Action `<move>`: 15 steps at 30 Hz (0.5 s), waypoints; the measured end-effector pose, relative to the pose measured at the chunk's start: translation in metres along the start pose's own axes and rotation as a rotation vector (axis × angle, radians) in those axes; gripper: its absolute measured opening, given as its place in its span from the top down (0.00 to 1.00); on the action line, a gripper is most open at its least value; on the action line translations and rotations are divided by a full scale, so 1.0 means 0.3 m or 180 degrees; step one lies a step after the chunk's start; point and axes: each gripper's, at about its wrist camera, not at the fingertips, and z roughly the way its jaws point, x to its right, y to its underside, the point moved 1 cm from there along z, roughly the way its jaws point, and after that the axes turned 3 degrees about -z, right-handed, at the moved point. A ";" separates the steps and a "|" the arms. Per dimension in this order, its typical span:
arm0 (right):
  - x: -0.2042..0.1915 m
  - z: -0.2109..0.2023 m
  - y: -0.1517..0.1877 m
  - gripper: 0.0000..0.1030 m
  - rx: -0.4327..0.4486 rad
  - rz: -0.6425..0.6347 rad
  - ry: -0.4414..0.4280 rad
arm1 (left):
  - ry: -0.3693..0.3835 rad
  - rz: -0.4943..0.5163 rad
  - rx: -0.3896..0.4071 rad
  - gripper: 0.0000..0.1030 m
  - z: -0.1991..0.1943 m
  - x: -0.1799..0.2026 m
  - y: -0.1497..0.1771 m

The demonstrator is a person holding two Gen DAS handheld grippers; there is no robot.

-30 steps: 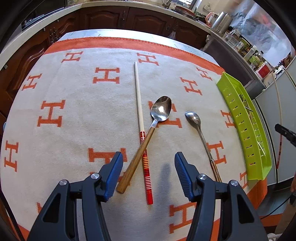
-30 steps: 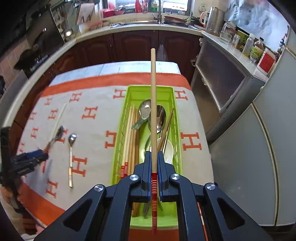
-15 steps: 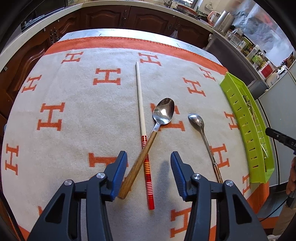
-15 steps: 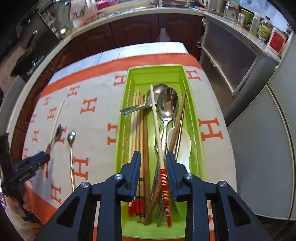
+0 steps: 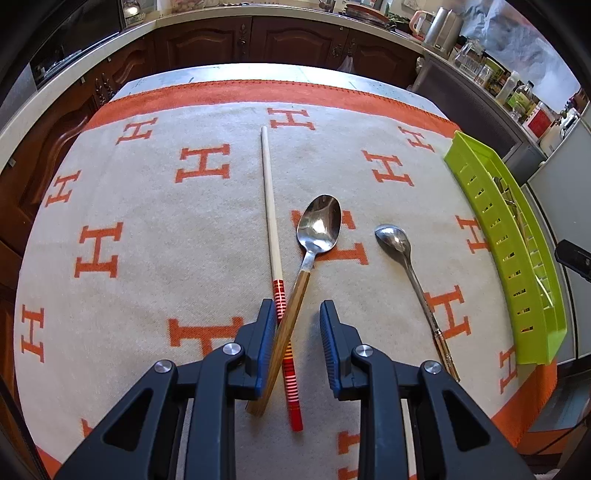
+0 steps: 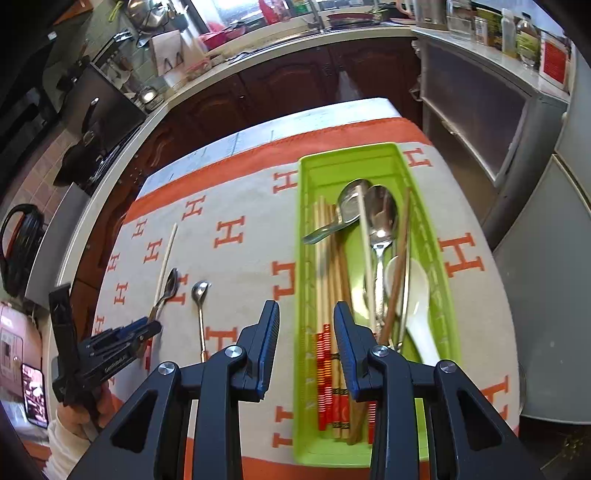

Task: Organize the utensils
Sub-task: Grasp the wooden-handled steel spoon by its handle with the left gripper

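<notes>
Jaws of the left gripper (image 5: pixel 297 343) are closing around the wooden-handled spoon (image 5: pixel 306 258) and the chopstick (image 5: pixel 275 254) at lower centre; pad contact cannot be confirmed. Right gripper (image 6: pixel 306 347) jaws stand partly apart, empty. Green tray (image 6: pixel 384 162) holds most utensils. Outstanding on the tabletop: both items above and a small spoon (image 5: pixel 406 266).

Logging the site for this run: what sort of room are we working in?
A home kitchen, most likely: dark wooden cabinets under a pale countertop, a kettle and bottles on the side counter, and a cloth-covered table holding a green utensil tray.
</notes>
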 end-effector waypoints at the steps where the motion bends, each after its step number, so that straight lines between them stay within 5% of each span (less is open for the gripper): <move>1: -0.012 0.003 0.007 0.70 -0.0002 -0.0042 -0.0011 | -0.0029 0.0009 -0.0002 0.78 0.003 0.005 -0.004; 5: -0.060 0.014 0.026 0.70 -0.0024 -0.0194 -0.0031 | -0.0155 0.0072 0.0025 0.79 0.015 0.025 -0.020; 9: -0.090 0.020 0.038 0.70 -0.0046 -0.0257 -0.0054 | -0.0283 0.0037 0.0113 0.95 0.016 0.028 -0.024; 15: -0.103 0.018 0.046 0.70 -0.0042 -0.0323 -0.0082 | -0.0278 -0.0159 0.0276 0.95 -0.014 -0.011 -0.001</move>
